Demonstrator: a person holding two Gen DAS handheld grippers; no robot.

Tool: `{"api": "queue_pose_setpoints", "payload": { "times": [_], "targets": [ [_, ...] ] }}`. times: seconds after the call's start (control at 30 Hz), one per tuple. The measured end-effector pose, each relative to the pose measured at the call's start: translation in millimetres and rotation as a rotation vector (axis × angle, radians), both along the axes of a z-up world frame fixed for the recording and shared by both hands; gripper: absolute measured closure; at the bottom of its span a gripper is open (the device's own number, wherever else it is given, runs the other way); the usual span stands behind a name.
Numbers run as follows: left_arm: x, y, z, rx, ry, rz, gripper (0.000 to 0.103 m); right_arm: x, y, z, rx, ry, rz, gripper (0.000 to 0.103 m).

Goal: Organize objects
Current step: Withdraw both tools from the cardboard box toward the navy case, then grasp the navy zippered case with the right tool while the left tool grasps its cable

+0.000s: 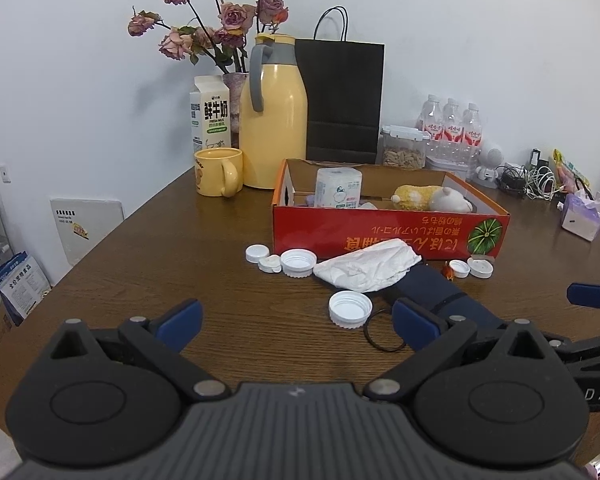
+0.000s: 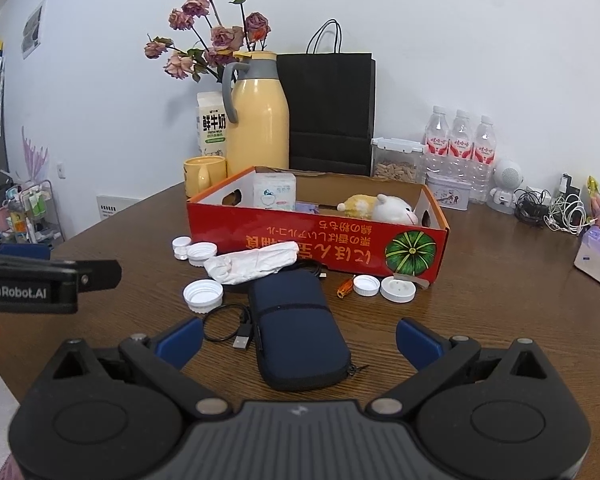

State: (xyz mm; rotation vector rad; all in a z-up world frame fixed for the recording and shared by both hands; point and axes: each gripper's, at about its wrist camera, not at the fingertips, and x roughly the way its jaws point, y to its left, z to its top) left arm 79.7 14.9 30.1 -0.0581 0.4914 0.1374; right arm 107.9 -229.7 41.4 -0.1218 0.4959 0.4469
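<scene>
A red cardboard box [image 1: 380, 236] [image 2: 300, 240] stands mid-table and holds a tissue pack [image 1: 339, 188] [image 2: 274, 192] and a plush toy [image 1: 432, 199] [image 2: 380, 208]. In front of it lie several white caps [image 1: 350, 309] [image 2: 203, 295], a crumpled tissue [image 1: 368, 266] [image 2: 252, 264], a navy pouch [image 2: 296, 336] [image 1: 440, 296], a black USB cable [image 2: 228, 326] and a small orange item [image 2: 345, 287]. My left gripper [image 1: 298, 326] is open and empty above the table, near a cap. My right gripper [image 2: 300, 340] is open, with the pouch between its fingers.
At the back stand a yellow thermos [image 1: 272, 116], a yellow mug [image 1: 220, 172], a milk carton [image 1: 210, 116], a vase of dried roses [image 1: 216, 20], a black paper bag [image 1: 342, 100], a snack jar [image 1: 404, 148] and water bottles [image 1: 452, 128]. Cables and a tissue box [image 2: 598, 256] lie at the right.
</scene>
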Motion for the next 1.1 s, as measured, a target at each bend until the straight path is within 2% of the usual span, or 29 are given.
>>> {"api": "queue_pose_setpoints", "payload": {
  "times": [0.3, 0.7, 0.9, 1.0, 1.1],
  "targets": [
    [-2.0, 4.6, -2.6, 0.019, -0.011, 0.006, 0.0, -0.8, 4.2, -1.4, 0.004, -0.012, 0.021, 0.0],
    [5.7, 13.8, -14.9, 0.01, -0.005, 0.019, 0.0, 26.8, 5.4, -20.6, 0.01, 0.044, 0.027, 0.0],
    [11.8, 21.6, -27.2, -0.019, 0.02, 0.03, 0.0, 53.5, 25.2, -38.8, -0.054, 0.08, 0.059, 0.0],
    [13.7, 26.2, -30.7, -0.028, 0.029, 0.038, 0.0, 73.2, 29.2, -42.6, -0.05, 0.107, 0.053, 0.008],
    [14.6, 31.4, -32.7, -0.037, 0.032, 0.047, 0.0, 91.9, 28.7, -46.8, -0.024, 0.17, 0.052, 0.021]
  ]
}}
